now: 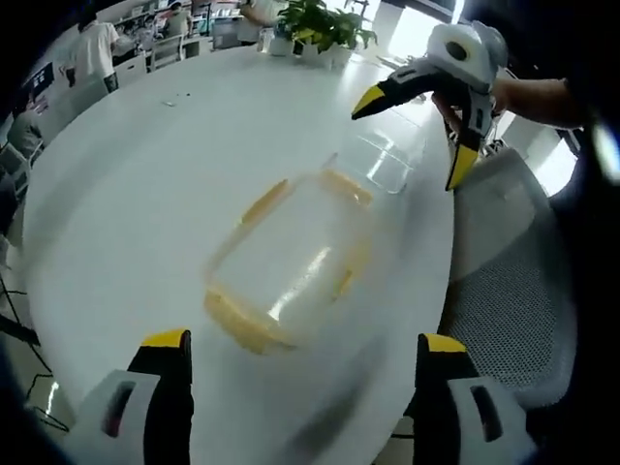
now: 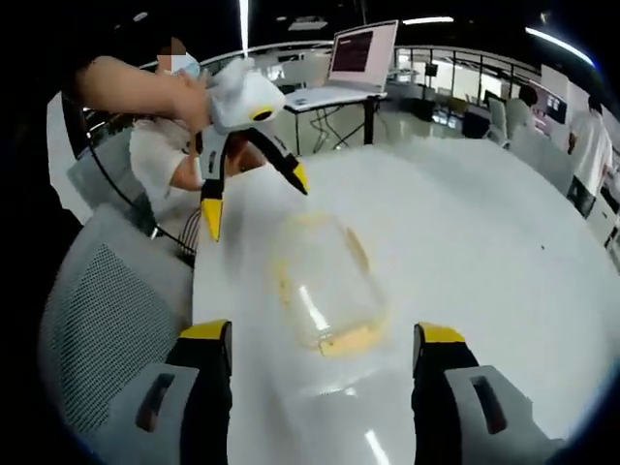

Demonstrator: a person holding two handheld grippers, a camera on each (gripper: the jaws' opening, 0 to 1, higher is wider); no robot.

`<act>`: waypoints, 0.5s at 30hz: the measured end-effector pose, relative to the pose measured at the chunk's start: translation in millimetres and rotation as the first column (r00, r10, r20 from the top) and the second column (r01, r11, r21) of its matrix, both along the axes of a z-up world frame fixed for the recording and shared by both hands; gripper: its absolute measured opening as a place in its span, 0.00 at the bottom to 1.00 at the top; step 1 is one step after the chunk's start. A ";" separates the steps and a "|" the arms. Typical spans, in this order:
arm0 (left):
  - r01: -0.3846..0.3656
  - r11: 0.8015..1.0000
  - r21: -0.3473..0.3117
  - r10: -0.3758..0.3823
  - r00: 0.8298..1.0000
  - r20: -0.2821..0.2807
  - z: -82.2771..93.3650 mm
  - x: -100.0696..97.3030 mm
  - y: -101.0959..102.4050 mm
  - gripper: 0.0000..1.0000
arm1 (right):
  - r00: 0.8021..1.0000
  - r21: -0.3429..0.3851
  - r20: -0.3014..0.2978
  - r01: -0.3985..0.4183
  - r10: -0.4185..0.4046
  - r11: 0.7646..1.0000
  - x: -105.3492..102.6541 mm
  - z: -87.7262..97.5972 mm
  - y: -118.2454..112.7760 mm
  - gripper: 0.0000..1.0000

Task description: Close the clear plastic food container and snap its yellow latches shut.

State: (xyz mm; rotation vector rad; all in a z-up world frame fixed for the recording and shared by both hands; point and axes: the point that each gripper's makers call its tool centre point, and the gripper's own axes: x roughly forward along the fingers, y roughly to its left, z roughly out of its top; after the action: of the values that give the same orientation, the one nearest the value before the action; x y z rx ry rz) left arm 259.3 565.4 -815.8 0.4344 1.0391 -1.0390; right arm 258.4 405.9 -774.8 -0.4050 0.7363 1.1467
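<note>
Both sets of tongs are up in the air and spread wide, pinching nothing. In the left gripper view the left tongs (image 1: 303, 341) rise from six o'clock with their yellow tips apart, and the clear plastic food container (image 1: 291, 260) sits dead centre on the white round surface (image 1: 136, 184), its yellow latches (image 1: 240, 322) showing along the near edge and on the far side. The right tongs (image 1: 412, 136) hang in at one o'clock, gaping, above and beyond the container, held in a person's hand (image 1: 475, 102). Just past the container, towards one o'clock, lies a second clear piece (image 1: 383, 163), and I cannot tell whether that is the lid or a base. Switch to the right gripper view: right tongs (image 2: 325, 334) wide open at six o'clock, the container (image 2: 325, 286) straight ahead at centre, the left tongs (image 2: 257, 203) dangling open at eleven o'clock above its far end. A mesh chair (image 2: 97, 320) sits off the surface's edge at eight o'clock. Now the danger, as I judge it: the container is near that edge, so a press on one latch with nothing bracing the other side could skate it across the slick top. Clear plastic, blurred, makes the seating hard to read, and a latch forced over a crooked lid may fail to catch.
</note>
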 end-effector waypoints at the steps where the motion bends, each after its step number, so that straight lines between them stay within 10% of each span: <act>1: 0.006 1.000 0.009 -0.006 1.000 -0.004 0.0 0.6 0.5 0.94 | 1.000 -0.019 -0.007 -0.008 0.008 1.000 0.2 -3.0 -0.9 0.78; 15: 0.178 0.982 0.068 -0.179 0.984 0.009 -8.1 12.2 1.6 0.93 | 0.995 -0.093 -0.034 -0.101 0.099 0.991 6.9 -18.3 14.3 0.68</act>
State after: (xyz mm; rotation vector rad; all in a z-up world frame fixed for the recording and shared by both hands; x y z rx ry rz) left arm 271.5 567.0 -823.9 0.5981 1.0375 -1.1600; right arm 265.3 420.2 -793.2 -0.5101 0.8051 1.2171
